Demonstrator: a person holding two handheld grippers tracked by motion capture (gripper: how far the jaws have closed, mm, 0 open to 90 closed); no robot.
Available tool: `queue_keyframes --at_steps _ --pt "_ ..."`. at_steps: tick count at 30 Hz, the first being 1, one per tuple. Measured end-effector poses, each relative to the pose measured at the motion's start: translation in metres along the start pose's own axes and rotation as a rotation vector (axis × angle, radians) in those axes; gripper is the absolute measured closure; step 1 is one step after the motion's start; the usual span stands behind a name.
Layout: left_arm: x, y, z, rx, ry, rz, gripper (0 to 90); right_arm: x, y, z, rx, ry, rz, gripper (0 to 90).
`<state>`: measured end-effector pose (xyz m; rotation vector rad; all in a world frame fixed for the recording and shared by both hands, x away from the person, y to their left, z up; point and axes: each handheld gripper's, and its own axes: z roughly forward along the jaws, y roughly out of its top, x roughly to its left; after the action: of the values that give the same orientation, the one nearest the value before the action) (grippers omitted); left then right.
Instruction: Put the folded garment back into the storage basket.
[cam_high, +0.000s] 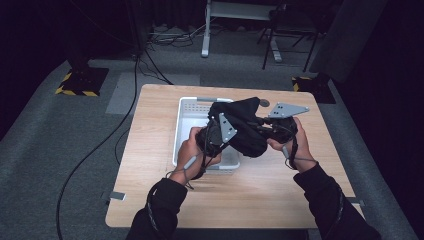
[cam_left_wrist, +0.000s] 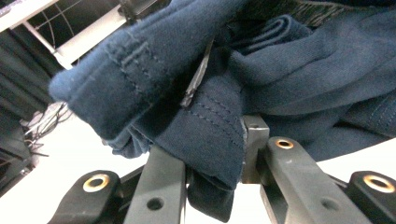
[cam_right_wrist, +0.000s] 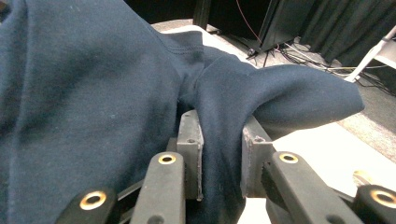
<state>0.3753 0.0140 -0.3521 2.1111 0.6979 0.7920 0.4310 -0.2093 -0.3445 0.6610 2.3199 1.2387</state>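
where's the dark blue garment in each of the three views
High view: the dark blue garment hangs bunched between both grippers, over the white basket.
Left gripper view: upper middle and right, pinched between the jaws.
Right gripper view: left and centre, pinched between the jaws.
Shared landmark: the garment itself.

High view: dim room, dark corners; light falls from above onto wooden table (cam_high: 250, 200), evenly lit; picture soft, low in detail. Dark garment (cam_high: 245, 127) reads near black there, folds lost. Left gripper view: garment (cam_left_wrist: 289, 79) sharp, stitching clear; background blown out white, jaws at bottom slightly blurred. Right gripper view: cloth (cam_right_wrist: 84, 116) softly lit, bright glare on table (cam_right_wrist: 327, 149), far background soft.
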Motion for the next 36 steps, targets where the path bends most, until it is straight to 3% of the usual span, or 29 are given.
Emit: queue_keyframes --at_steps 18,36 --pt "0.019 -0.026 -0.014 0.025 0.057 -0.053 76.1 0.017 0.014 0.035 0.007 0.049 -0.019 74.2" --pt "0.025 -0.046 -0.017 0.055 0.089 -0.084 76.1 0.03 0.018 0.058 0.018 0.08 -0.035 74.1"
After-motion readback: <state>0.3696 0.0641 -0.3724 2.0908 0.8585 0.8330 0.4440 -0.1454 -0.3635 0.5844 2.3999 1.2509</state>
